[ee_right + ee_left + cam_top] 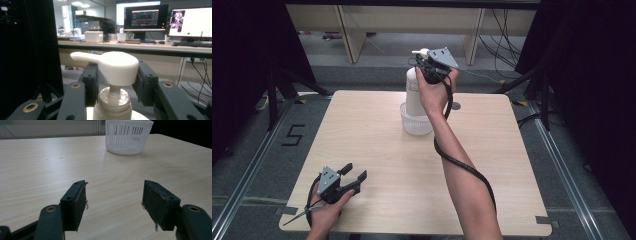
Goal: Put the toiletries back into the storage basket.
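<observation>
A white pump bottle (413,92) stands upright with its base inside a white slotted basket (416,124) at the far middle of the wooden table (382,150). My right gripper (427,67) is held high, shut on the bottle's pump head (117,66), one jaw pressed against each side and the spout pointing left. The bottle's neck (112,103) shows just below. My left gripper (354,171) rests low near the table's front left corner, open and holding nothing. In the left gripper view its jaws (113,202) face the basket (128,136) across bare wood.
A black cable (462,165) loops along the right forearm over the table. Dark stands and cables sit on the floor around the table, and a desk with lit monitors (146,18) lies beyond the far edge.
</observation>
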Tool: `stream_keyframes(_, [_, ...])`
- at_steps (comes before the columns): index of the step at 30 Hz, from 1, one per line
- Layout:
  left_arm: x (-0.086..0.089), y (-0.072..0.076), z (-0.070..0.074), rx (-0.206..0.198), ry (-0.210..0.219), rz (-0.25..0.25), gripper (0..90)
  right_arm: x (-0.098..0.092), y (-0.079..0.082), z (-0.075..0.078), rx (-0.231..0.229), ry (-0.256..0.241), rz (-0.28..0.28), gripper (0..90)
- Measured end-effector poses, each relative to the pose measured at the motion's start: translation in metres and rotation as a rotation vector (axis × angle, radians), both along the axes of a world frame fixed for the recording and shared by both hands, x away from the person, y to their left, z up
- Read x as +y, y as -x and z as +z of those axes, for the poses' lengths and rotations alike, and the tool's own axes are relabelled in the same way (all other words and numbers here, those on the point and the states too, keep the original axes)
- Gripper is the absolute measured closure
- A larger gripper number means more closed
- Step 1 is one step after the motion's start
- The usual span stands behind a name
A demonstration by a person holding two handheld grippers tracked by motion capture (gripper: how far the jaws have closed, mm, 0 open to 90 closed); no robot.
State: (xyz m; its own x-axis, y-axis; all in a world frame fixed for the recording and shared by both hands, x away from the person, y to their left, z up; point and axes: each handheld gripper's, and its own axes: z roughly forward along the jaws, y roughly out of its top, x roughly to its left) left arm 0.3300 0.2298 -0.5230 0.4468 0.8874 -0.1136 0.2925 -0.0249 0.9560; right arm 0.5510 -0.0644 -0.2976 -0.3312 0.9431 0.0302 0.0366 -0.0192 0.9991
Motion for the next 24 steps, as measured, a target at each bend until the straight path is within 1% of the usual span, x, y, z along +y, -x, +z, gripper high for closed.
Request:
stream_keyframes(1, [0.000,0.000,0.000,0.000,-0.001,0.000,35.0,0.001,0.000,-0.001,0.002,0.001,-0.002,59.6])
stream_keyframes(2, [0.000,0.000,0.000,0.001,-0.001,0.001,35.0,0.000,-0.001,-0.001,-0.003,0.013,0.001,59.6])
stream_keyframes(3, [0.000,0.000,0.000,0.000,-0.001,0.000,35.0,0.001,-0.001,-0.002,0.009,0.001,0.003,59.6])
stream_keyframes(9, [0.000,0.000,0.000,0.001,0.000,-0.001,35.0,0.001,-0.003,-0.006,0.006,0.025,-0.004,59.6])
stream_keyframes(12, [0.000,0.000,0.000,0.000,-0.001,-0.002,35.0,0.002,-0.004,-0.008,0.007,0.026,-0.001,59.6])
stream_keyframes(13, [0.000,0.000,0.000,0.000,0.000,-0.002,35.0,0.002,-0.003,-0.009,0.020,0.017,-0.004,59.6])
stream_keyframes(16, [0.000,0.000,0.000,0.001,0.001,-0.002,35.0,0.002,-0.005,-0.012,0.024,0.024,-0.007,59.6])
stream_keyframes(17, [0.000,0.000,0.000,0.001,0.001,-0.002,35.0,0.002,-0.005,-0.014,0.027,0.018,-0.006,59.6])
stream_keyframes(19, [0.000,0.000,0.000,0.001,0.000,-0.002,35.0,0.002,-0.005,-0.016,0.030,0.034,-0.005,59.6])
stream_keyframes(22, [0.000,0.000,0.000,-0.001,0.000,-0.003,35.0,0.004,-0.006,-0.018,0.041,0.035,-0.009,59.6])
stream_keyframes(23, [0.000,0.000,0.000,0.000,0.001,-0.003,34.9,0.003,-0.006,-0.019,0.037,0.041,-0.005,59.6])
stream_keyframes(24, [0.000,0.000,0.000,-0.002,0.003,-0.005,34.9,0.004,-0.006,-0.020,0.041,0.028,-0.007,59.6])
